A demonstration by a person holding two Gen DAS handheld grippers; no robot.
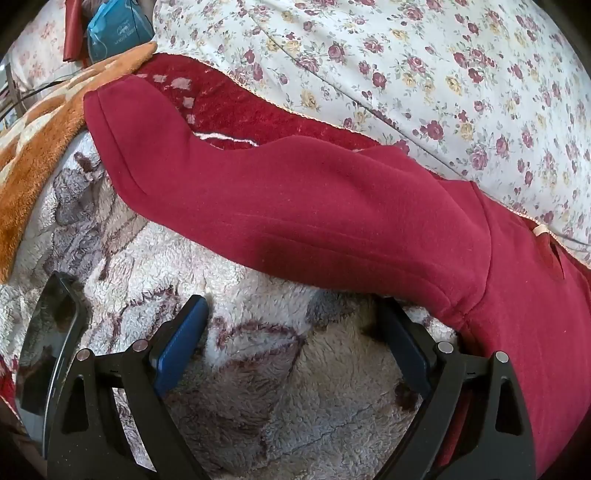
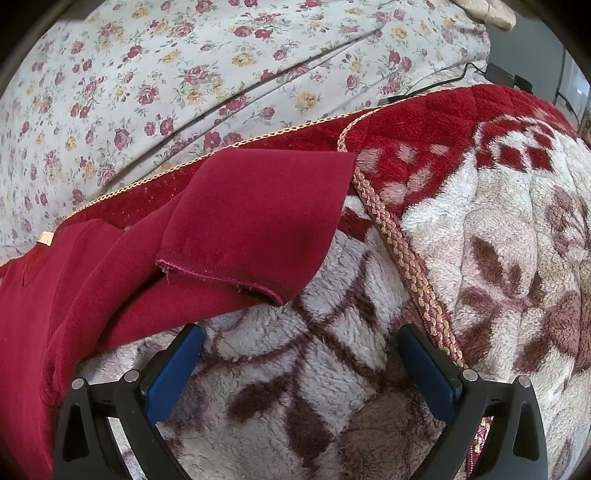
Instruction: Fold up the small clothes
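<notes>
We note the largest surface first: a floral sheet fills the far field from 10 to 2 o'clock in both wrist views. Below it lies a plush blanket, red-bordered with a braided gold trim, its grey-white pile under both tools. An orange fleece sits at 9 to 10 o'clock in the left view, with a blue bag at 11.

The task item, a dark red garment, lies flat on the blanket. In the left view one sleeve runs across the middle from 10 o'clock down to the body at 3 to 4 o'clock. In the right view the other sleeve is folded back, its hemmed cuff just above centre, the body at 8 to 9 o'clock.

Left gripper: jaws spread wide, nothing between them but blanket pile. The sleeve's lower edge lies just beyond the tips at 12; the right finger sits against the garment near the armpit seam; contact uncertain.

Right gripper: jaws spread wide, empty. The cuff lies just beyond at 11 to 12, apart from the pads; the left finger is at the garment's edge.
</notes>
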